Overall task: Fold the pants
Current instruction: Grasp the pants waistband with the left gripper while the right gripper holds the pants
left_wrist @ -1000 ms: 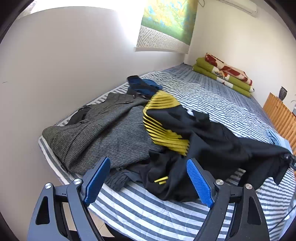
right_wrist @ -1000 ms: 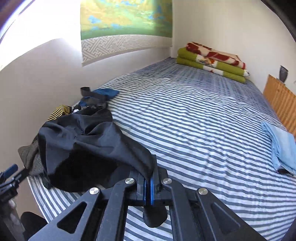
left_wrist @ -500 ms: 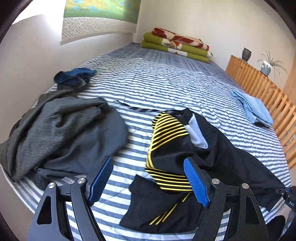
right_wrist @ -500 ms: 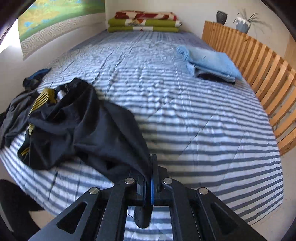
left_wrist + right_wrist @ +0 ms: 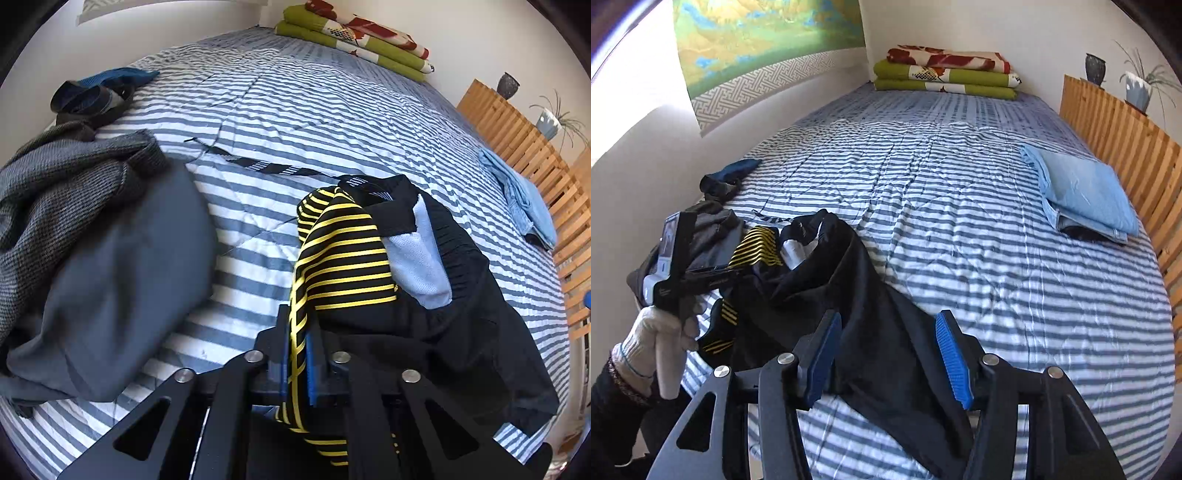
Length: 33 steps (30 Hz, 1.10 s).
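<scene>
While the black track pants [image 5: 827, 291] lie bunched across the lower left of the striped bed cover [image 5: 960, 206], the left gripper [image 5: 295, 369] is pinched tight on their yellow-striped side panel [image 5: 343, 266], low in the middle of the left wrist view. In the right wrist view the right gripper [image 5: 886, 354] is opening, its blue pads [image 5: 955, 363] standing clear on either side of a black leg that drapes loosely between them toward the bottom edge. A gloved hand [image 5: 661, 332] works the left tool at the lower left. The fabric looks thin, light and slick, sagging into folds wherever unsupported, so it will likely slide and collapse rather than keep a crease; a firm hold at the elastic waistband [image 5: 458, 236], or at a hem, seems the surest purchase for spreading it flat. A grey garment [image 5: 92, 266] is heaped at left, dark blue clothing [image 5: 99, 92] upper left, and folded light blue pants [image 5: 1086, 192] at right.
</scene>
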Available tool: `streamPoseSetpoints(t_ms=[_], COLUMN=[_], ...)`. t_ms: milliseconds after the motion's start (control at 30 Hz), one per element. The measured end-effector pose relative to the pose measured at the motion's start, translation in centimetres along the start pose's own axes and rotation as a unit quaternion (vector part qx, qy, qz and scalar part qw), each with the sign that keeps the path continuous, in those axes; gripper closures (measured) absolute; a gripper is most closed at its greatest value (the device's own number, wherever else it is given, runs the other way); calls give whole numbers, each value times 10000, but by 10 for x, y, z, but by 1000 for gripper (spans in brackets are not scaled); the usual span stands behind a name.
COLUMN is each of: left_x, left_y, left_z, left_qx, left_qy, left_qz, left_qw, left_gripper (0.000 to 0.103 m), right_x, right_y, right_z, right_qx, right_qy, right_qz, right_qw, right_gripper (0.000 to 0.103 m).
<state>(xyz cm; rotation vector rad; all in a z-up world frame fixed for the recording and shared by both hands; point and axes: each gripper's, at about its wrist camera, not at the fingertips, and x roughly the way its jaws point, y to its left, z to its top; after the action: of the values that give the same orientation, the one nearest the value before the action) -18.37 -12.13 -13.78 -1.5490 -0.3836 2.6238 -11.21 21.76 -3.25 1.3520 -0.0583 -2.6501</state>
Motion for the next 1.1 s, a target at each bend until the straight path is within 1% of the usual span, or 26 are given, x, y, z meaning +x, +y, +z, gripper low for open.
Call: streamPoseSetpoints(t_ms=[67,167,233,267,300,367,400,433,467,500,533,567,633,667,700,733,767,800,833,867,933,1000,1067,1100], left_x=[-17,-44,-61,-66,-70,-74,-73,-72,-71,-67,-65,-59,-38,-28,-17,-5,5,13,16,14,1,-20,-49,-65], left_y=[18,44,61,68,74,79,77,73,68,62,56,50,39,36,35,33,34,37,41,45,51,55,55,51], left_z=[-4,-10,-15,-17,-18,-17,-13,-9,-3,2,7,13,26,31,35,39,41,43,46,49,63,85,118,136], left_qx=[-177,-411,-580,-627,-628,-507,-359,-215,-68,78,230,384,586,613,663,682,652,547,414,301,198,72,-48,-69], left_qy=[-157,-365,-569,-607,-614,-603,-565,-550,-586,-647,-736,-774,-629,-561,-445,-299,-115,56,94,29,-176,-453,-788,-991], left_qz=[-136,-120,88,208,294,266,290,343,361,340,304,279,357,348,288,215,123,5,-126,-217,-249,-327,-570,-715], left_qw=[9996,9984,9967,9960,9957,9965,9973,9977,9976,9973,9966,9959,9957,9959,9964,9970,9977,9985,9990,9993,9993,9984,9952,9925], left_gripper=[99,100,100,103,103,103,100,82,66,34,20,18,18,19,22,42,81,93,96,101,102,102,102,102], right_x=[30,75,107,122,136,166,180,193,205,214,222,229,239,244,249,254,259,262,263,264,258,243,219,204], right_y=[6,16,23,26,29,34,35,35,36,37,39,40,45,47,49,52,54,56,58,60,63,60,51,45], right_z=[19,46,59,65,71,82,87,92,96,99,103,107,112,114,116,117,119,119,119,118,121,132,155,170], right_qx=[-118,-251,-333,-363,-373,-335,-276,-219,-174,-146,-119,-86,-54,-54,-55,-42,-23,-6,-21,-56,-173,-240,-175,-91], right_qy=[162,335,505,595,693,923,1034,1104,1161,1207,1219,1214,1220,1243,1273,1296,1340,1361,1391,1443,1320,1083,759,576], right_qz=[146,221,274,337,417,601,675,713,750,778,790,860,1041,1077,1074,1103,1156,1187,1211,1230,1067,910,678,632], right_qw=[9997,9989,9978,9970,9960,9934,9920,9911,9902,9895,9893,9888,9870,9864,9860,9854,9842,9836,9828,9818,9853,9897,9947,9963], right_gripper=[53,53,53,53,53,53,53,53,53,53,53,53,53,53,53,53,54,60,69,84,88,91,92,93])
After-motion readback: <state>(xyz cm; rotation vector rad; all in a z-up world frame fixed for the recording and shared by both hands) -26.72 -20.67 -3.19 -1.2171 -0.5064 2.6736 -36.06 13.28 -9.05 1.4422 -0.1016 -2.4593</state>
